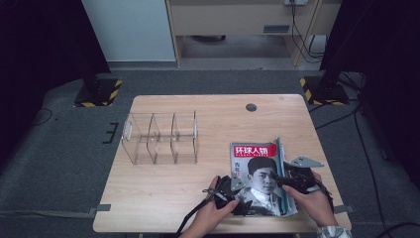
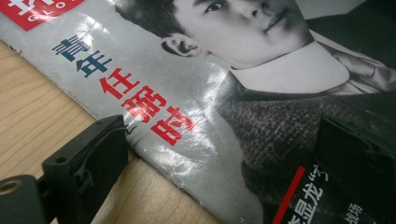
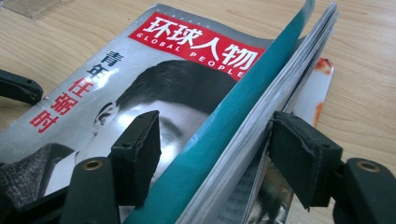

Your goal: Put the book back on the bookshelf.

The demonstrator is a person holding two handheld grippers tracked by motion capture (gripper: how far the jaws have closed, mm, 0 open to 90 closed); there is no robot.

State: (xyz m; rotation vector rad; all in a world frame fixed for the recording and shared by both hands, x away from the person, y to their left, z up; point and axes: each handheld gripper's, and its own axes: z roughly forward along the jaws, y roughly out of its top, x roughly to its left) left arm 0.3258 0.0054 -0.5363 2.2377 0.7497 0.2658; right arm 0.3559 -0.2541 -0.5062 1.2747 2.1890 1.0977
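Right gripper, black, two-jawed with foam-faced pads: jaws are standing partly apart in the lower half of the right gripper view, straddling the raised edge of a sheaf of pages; the right pad is sitting just beside the page edges, the left pad is hovering over the cover, and whether either pad is pressing cannot be told. In the high view this gripper is lying at the lower right, its jaw tips hidden by its own body and hand.

Left gripper, same make: jaws are gaping wide at the bottom of the left gripper view, one over the bare wood, the other over the cover's lower part; nothing is being clamped. The right jaw is being cut off by the frame edge.

Glossy magazine with a grey portrait cover and red title band: is lying flat at the lower right of the high view, near the table's front edge, between the two grippers. Its teal inner sheet is standing up along the right side. The cover's lower corner is hidden under the left hand.

Clear acrylic divided organiser: is standing at centre left, well apart from the magazine; its compartment contents are hard to make out.

Light wooden table: is bearing everything listed.
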